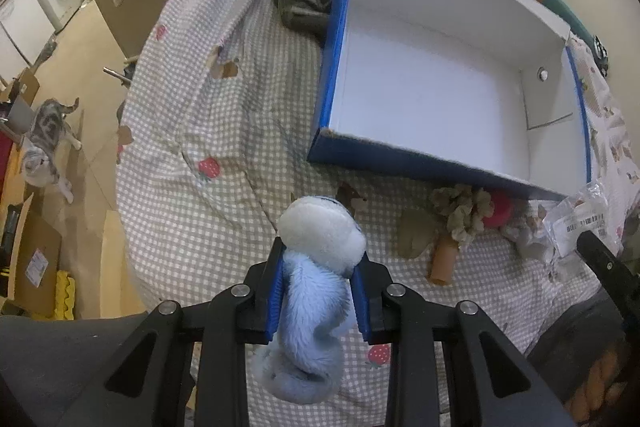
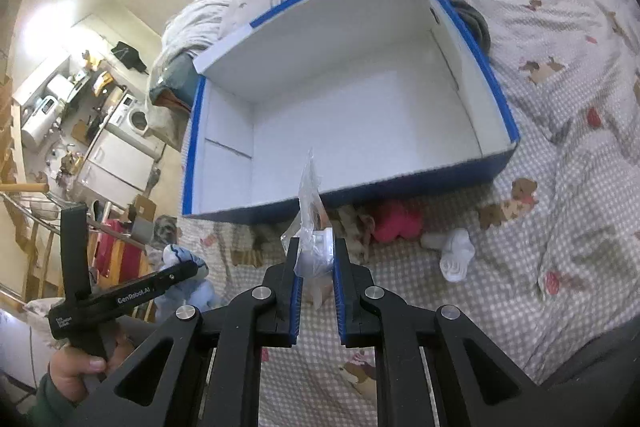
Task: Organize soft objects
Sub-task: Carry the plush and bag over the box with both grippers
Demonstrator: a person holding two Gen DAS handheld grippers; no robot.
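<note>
My left gripper (image 1: 322, 251) is shut on a pale blue and white plush toy (image 1: 320, 227), which hangs down between the blue pads over the checked bedspread. My right gripper (image 2: 317, 243) is shut on a crumpled clear plastic packet (image 2: 310, 195) with something white inside. A blue box with a white inside (image 1: 332, 67) lies open and empty on the bed beyond both grippers; in the right wrist view its front wall (image 2: 420, 183) is just past the packet. The blue plush (image 2: 188, 267) also shows at the lower left of the right wrist view.
Along the box's near wall lie a brown plush (image 1: 464, 211), a pink soft toy (image 2: 396, 223) and a white sock (image 2: 456, 255). A dark grey garment (image 1: 304, 7) lies by the box's far left side. The bed edge drops to the floor, where a cat (image 1: 44, 143) stands.
</note>
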